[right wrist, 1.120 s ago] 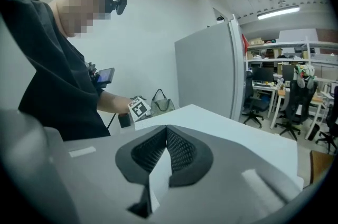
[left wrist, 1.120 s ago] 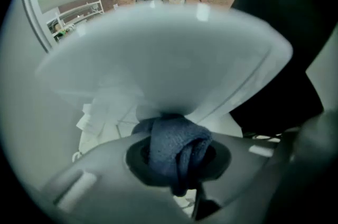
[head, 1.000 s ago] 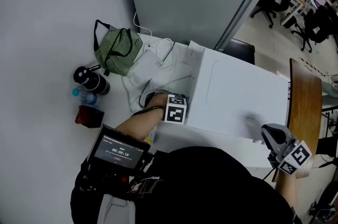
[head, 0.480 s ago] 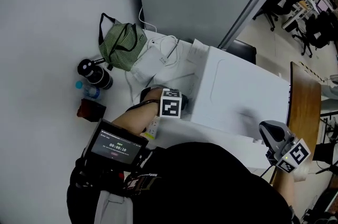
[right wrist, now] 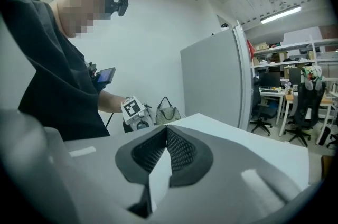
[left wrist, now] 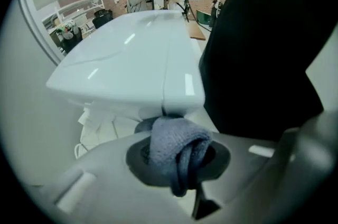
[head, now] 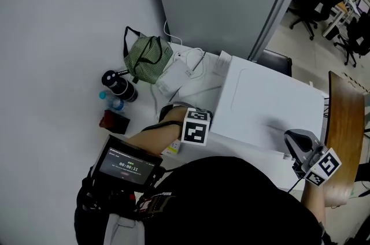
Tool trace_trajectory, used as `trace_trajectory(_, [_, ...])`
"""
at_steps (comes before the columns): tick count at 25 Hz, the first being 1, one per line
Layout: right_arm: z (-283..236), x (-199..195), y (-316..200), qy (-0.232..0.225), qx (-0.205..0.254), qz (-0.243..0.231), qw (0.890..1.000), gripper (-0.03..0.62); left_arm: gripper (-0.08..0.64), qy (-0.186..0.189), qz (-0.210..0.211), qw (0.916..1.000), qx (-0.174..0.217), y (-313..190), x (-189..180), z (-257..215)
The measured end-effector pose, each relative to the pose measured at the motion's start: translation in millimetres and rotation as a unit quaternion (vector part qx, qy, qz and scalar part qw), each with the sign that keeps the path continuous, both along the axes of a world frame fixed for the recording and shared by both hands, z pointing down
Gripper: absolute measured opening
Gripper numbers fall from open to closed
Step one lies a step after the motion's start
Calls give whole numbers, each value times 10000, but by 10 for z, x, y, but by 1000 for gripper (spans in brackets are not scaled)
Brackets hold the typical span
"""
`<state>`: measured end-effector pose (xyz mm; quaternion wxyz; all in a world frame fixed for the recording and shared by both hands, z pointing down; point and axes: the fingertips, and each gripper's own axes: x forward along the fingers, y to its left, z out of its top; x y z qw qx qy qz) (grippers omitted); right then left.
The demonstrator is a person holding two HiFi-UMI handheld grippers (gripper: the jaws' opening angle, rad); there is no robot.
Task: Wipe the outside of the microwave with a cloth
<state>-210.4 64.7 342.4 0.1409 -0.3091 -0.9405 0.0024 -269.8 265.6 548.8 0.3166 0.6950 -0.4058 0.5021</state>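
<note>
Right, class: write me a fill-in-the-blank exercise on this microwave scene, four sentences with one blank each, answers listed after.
1. The left gripper is shut on a ____ cloth.
2. The right gripper is shut and holds ____.
3. The microwave is ____ in colour.
4. The striped bag behind the microwave is ____ and white.

Missing words: grey; nothing; white; green.
</note>
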Motion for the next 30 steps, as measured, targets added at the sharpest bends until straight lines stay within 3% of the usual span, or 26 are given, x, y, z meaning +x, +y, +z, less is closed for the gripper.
trace_trajectory(4, [26, 79, -111, 230, 137, 285, 9992, 6, 58, 221, -95, 9992, -310, 8, -20, 619])
trace_trajectory(9, [31, 93, -4, 539, 469, 415, 9966, 6, 58, 831, -441, 9951, -292, 3, 15, 1348])
trace_trajectory(12, [-33, 11, 188, 555, 634, 407, 9956, 6, 58, 970, -437, 9942, -158, -34, 11, 1490])
trace_trajectory(18, [-136, -11, 437, 371, 654, 558, 9956, 6, 58, 906, -134, 9953, -307, 92, 4, 1402])
trace_trajectory(21, [-103, 28, 327, 246, 496, 606, 9966, 6, 58, 1169, -599, 9911, -206, 238, -76, 1132])
trace_trajectory(23, [3, 112, 159, 159, 328, 608, 9975, 6, 58, 1068, -1066, 9878, 374, 152, -297, 766])
trace_trajectory(27, [218, 316, -213, -214, -98, 786, 9966, 6, 58, 183, -1985, 9730, 1163, 45, -1073, -313])
trace_trajectory(30, [104, 487, -588, -425, -286, 792, 9955, 6, 58, -614, -2083, 9581, 1867, -356, -1385, -1253])
